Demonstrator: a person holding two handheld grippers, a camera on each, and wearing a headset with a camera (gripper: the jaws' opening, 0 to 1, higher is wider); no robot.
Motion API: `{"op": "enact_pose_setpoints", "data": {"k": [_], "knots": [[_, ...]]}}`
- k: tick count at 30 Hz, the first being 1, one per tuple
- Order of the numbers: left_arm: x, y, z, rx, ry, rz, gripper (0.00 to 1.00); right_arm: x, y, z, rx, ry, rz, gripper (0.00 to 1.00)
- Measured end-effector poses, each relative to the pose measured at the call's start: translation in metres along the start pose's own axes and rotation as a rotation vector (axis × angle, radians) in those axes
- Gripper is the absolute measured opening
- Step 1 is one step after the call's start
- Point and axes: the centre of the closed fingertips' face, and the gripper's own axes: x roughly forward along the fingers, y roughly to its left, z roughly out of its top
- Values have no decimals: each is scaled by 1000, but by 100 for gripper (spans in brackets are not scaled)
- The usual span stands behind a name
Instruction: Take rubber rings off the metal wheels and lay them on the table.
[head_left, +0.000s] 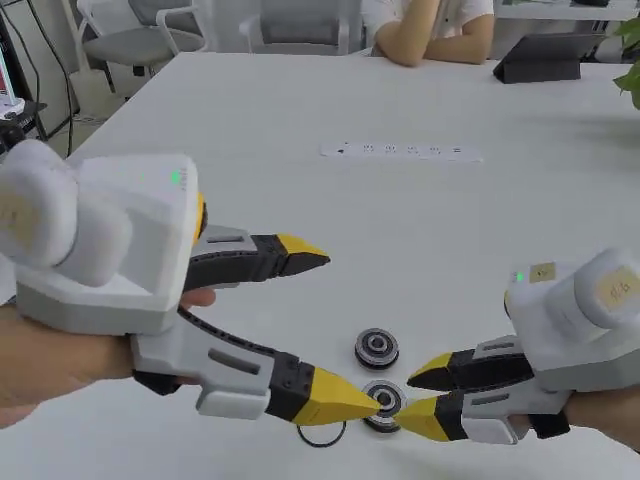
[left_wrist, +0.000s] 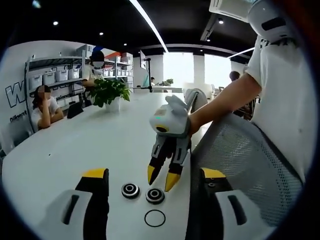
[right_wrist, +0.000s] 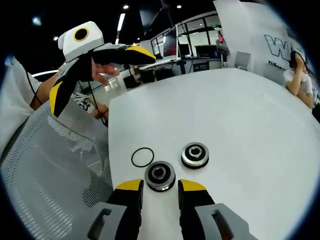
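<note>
Ring (head_left: 320, 433) — one, already off, flat on the table (head_left: 300, 110), just beside the near wheel (head_left: 383, 403); far wheel (head_left: 377, 347) close behind it; which wheel bears rubber is too small to tell. Right gripper (head_left: 410, 393): jaws narrowly apart, tips at the near wheel's edge, clamped on nothing. Left gripper (head_left: 335, 330): jaws wide apart, lower tip by the same wheel. Step, as I judge it: starting the second ring. Next you likely need one claw to pin the wheel and the other tip to hook under the rubber.
</note>
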Motion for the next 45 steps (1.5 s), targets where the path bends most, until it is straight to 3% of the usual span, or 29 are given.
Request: {"op": "enact_pose_setpoints", "data": {"k": [4,7,9,18,23,28,37,45], "knots": [[13,-3,0,7,-8,-17,63,3,3,-2,-9,6,5,26],[21,-14,-3,35,12,-75,60,7,4,-7,-32,32,4,27],[24,-16,-6,69,29,-85,59,8,4,-8,-35,40,6,27],[36,-9,-17,100,61,-97,50,8,0,-11,-38,49,-10,26],[44,-10,-23,42,47,-131,45,8,-1,-11,-46,48,-15,25],[52,-7,-35,19,53,-127,38,8,-2,-12,-54,52,-18,24],[61,-9,-62,-28,98,-124,28,9,-2,-12,-61,55,-19,23],[67,-3,-85,-24,155,-101,19,9,-2,-12,-63,56,-21,22]]}}
